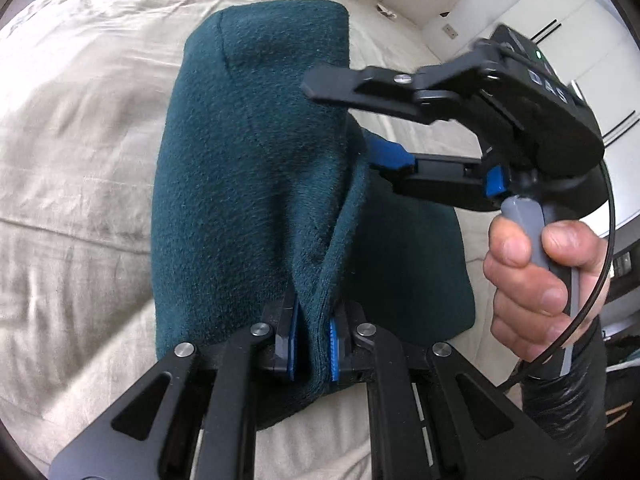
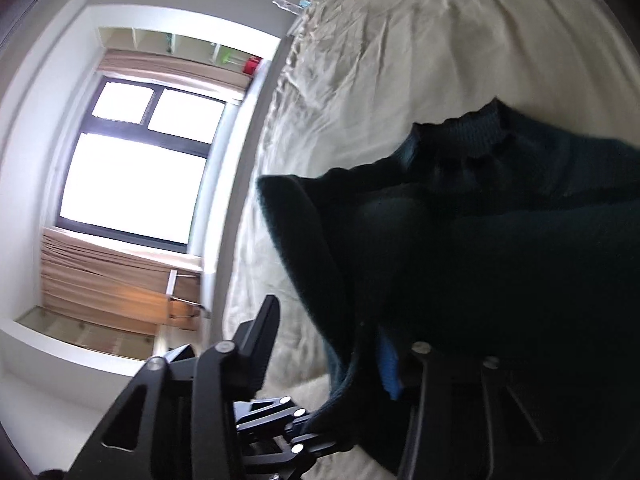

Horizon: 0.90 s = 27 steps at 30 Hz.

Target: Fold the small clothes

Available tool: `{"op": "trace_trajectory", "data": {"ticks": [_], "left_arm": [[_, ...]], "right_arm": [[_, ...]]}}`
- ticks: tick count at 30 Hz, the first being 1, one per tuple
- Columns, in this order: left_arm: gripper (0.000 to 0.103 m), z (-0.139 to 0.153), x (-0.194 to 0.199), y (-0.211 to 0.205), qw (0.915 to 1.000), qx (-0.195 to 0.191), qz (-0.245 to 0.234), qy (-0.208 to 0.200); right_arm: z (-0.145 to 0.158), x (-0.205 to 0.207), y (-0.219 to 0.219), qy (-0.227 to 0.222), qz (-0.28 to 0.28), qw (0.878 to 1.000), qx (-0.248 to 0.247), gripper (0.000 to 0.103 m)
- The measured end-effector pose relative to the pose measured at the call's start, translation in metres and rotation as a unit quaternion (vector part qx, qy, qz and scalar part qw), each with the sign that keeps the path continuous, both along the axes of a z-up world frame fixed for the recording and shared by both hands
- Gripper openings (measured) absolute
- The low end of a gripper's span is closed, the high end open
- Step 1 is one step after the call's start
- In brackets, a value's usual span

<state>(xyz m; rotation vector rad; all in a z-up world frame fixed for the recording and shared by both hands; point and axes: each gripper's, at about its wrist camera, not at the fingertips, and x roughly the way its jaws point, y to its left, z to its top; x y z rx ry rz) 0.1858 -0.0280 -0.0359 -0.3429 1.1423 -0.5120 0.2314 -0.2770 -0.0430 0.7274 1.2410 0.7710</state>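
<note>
**Teal fleece lifted, fold barely begun**

The left tongs [image 1: 313, 354] were pressed together on a bunched edge of the teal fleece garment [image 1: 248, 184], which hung partly raised above the beige bedsheet [image 1: 80, 140]. The right tongs [image 1: 360, 120] stood spread beside the garment's far edge, one pad against the cloth, pinching nothing. The fleece looked thick, soft and loosely doubled over. I judged the folding only started; flattening and squaring remained.
</note>
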Motion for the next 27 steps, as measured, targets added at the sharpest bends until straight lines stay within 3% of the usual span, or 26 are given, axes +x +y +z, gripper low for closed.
{"op": "trace_trajectory", "data": {"ticks": [3,5,6,11,18,27], "left_arm": [[0.01,0.001,-0.002,-0.001,1.0,0.002,-0.001,-0.002],[0.01,0.001,-0.005,0.002,0.9999,0.008,-0.001,-0.008],[0.01,0.001,-0.006,0.003,0.9999,0.009,-0.001,-0.009],[0.01,0.004,-0.016,-0.036,0.9998,0.01,-0.012,-0.016],[0.01,0.011,-0.02,-0.086,0.9982,0.017,-0.054,-0.02],[0.01,-0.004,-0.005,-0.166,0.9953,0.005,-0.094,0.025]], "right_arm": [[0.006,0.002,0.006,-0.007,0.002,0.999,-0.036,0.043],[0.009,0.004,0.009,-0.017,0.006,0.998,-0.054,0.018],[0.011,0.004,0.01,-0.023,0.009,0.997,-0.071,0.016],[0.019,0.002,0.0,-0.045,0.004,0.993,-0.109,0.013],[0.021,-0.005,-0.051,-0.05,-0.019,0.99,-0.131,0.013],[-0.002,-0.012,-0.134,-0.021,-0.065,0.986,-0.155,0.013]]}}
